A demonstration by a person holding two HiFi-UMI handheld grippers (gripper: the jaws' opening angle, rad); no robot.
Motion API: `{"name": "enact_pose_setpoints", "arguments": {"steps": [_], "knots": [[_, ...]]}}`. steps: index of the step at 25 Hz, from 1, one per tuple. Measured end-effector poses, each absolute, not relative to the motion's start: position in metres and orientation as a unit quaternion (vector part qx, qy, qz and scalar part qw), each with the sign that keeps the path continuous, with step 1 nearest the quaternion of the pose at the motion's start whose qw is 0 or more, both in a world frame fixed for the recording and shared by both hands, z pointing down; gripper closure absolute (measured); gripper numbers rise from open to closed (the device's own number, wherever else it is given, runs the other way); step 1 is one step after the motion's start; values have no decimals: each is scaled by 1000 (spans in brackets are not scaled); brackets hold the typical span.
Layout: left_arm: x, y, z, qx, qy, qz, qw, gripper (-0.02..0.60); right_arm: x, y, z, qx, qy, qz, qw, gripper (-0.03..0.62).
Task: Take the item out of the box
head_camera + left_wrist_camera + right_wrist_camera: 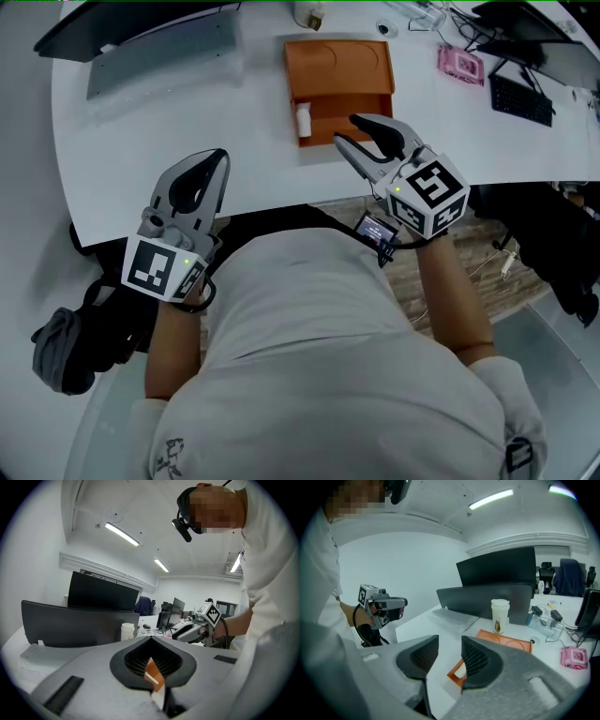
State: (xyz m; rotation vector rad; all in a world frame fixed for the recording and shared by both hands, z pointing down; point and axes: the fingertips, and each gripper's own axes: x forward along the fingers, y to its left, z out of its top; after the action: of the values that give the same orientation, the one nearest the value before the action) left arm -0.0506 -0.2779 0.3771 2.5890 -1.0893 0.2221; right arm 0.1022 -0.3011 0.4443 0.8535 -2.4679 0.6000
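The right gripper is held, jaws apart, just beside the orange box, seemingly for its white item; the left gripper, jaws together on nothing, is kept well apart.

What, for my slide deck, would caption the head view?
Open right gripper hovers by the orange box; left gripper shut.

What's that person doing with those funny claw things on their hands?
A person holds a gripper in each hand at a white table. An orange box lies open on it with a small white item inside. The right gripper is near the box, jaws apart, nothing between them. The left gripper is off to the side, jaws together, empty. The item is not out yet.
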Motion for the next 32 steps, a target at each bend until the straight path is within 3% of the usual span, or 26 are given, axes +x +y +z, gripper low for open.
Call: {"name": "enact_pose_setpoints", "arguments": {"steps": [11,32], "knots": [[-51,-301,430,906,-358,111,197,584,94,-317,521,308,-864,263,299,420],[-50,-329,495,900,-334,132,246,584,86,-331,629,299,-811,341,370,413]]}}
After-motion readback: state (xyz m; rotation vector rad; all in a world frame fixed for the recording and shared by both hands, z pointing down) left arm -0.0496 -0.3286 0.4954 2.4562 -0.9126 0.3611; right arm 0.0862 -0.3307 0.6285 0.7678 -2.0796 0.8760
